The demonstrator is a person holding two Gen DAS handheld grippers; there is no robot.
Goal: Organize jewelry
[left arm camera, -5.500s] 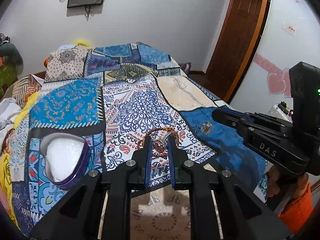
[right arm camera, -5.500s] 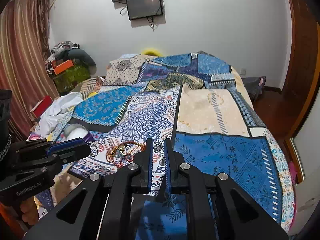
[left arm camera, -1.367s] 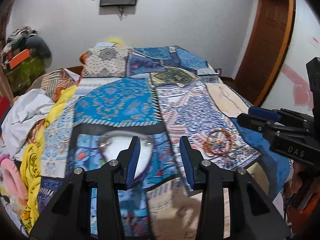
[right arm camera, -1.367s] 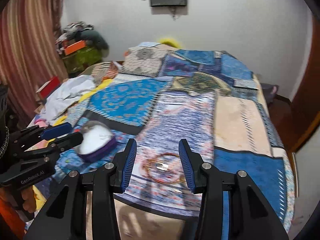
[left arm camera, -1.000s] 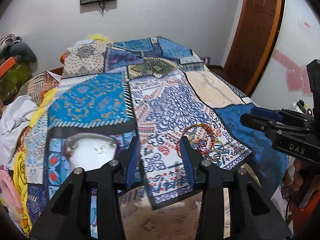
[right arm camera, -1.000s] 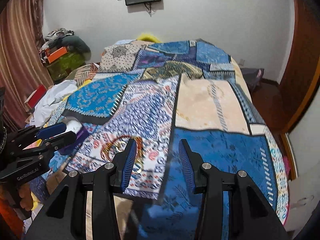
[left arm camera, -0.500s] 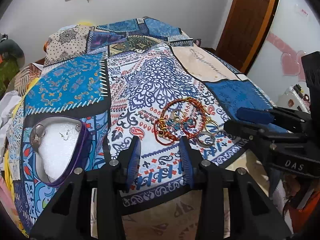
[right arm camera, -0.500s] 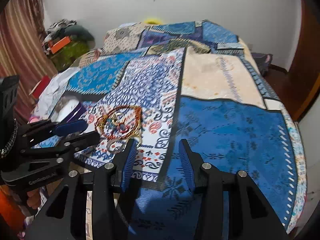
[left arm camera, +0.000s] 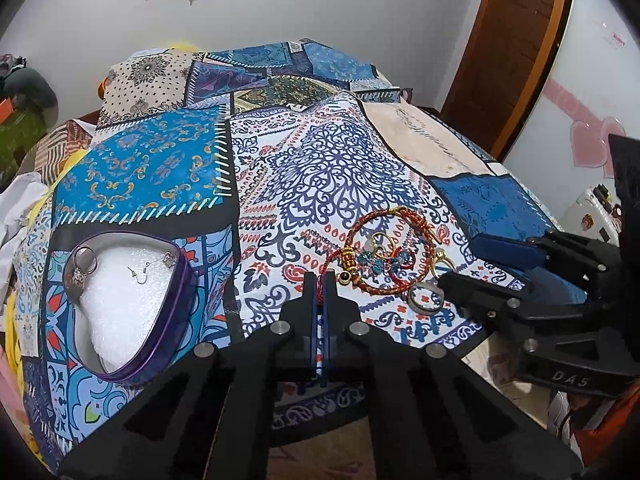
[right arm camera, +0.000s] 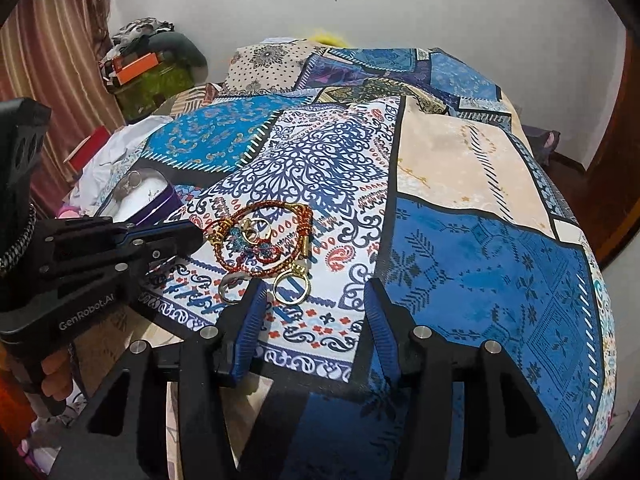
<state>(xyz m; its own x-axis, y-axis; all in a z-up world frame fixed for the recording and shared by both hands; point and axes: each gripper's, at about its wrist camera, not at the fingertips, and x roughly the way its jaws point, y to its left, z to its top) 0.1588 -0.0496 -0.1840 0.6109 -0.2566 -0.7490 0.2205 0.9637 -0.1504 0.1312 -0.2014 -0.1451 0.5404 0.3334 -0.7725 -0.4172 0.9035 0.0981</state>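
Note:
A red braided bracelet (left arm camera: 416,219) (right arm camera: 276,203) lies on the patterned bedspread, ringing blue bead earrings (left arm camera: 376,260). My left gripper (left arm camera: 320,282) (right arm camera: 196,236) is shut on the bracelet's red cord end at its near left. A gold ring (left arm camera: 442,262) (right arm camera: 292,288) and a silver ring (left arm camera: 425,298) (right arm camera: 232,288) lie just in front of the bracelet. My right gripper (right arm camera: 314,304) (left arm camera: 456,268) hovers over them with its jaws opening; the gold ring sits just past its left fingertip, untouched. A purple heart-shaped box (left arm camera: 182,280) (right arm camera: 168,200) with white foam holds a ring and small earrings.
The patchwork bedspread (right arm camera: 480,264) covers the whole bed. Clothes and white fabric (right arm camera: 116,152) pile at the bed's left side. A wooden door (left arm camera: 516,40) stands at the right, and a striped curtain (right arm camera: 60,60) hangs at the far left.
Both grippers have sunk closer to the jewelry pile. The left jaws have closed onto the bracelet's red cord. The right jaws have spread wider.

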